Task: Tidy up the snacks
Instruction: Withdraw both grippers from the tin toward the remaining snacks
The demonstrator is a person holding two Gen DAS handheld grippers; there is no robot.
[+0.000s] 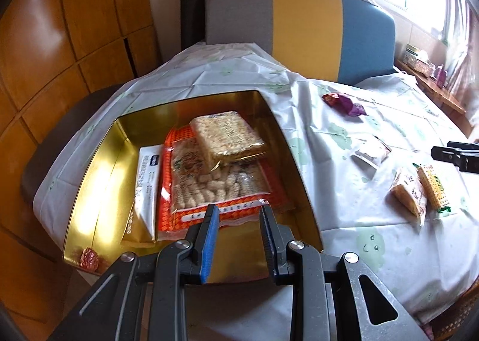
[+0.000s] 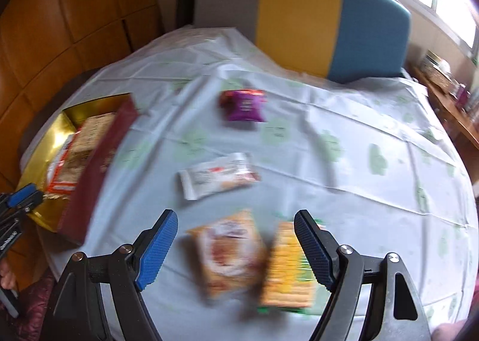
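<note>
A gold-lined tin box [image 1: 98,185] sits at the table's left and holds several snack packs: a clear cracker pack [image 1: 229,134] on an orange-bordered pack [image 1: 215,188], and a white pack [image 1: 146,182]. My left gripper [image 1: 238,212] is open and empty above the box's near end. My right gripper [image 2: 235,221] is open wide above an orange pack [image 2: 230,251] and a yellow-green cracker pack [image 2: 287,269]; the view is blurred. A white pack [image 2: 218,174] and a purple pack [image 2: 244,105] lie farther off. The box [image 2: 98,167] shows at left.
A grey, yellow and blue chair back [image 1: 302,26] stands behind the table. A wooden cabinet [image 1: 60,50] is at left. A shelf with small items [image 1: 428,71] runs under the window at right. A white cloth with green prints [image 2: 344,161] covers the table.
</note>
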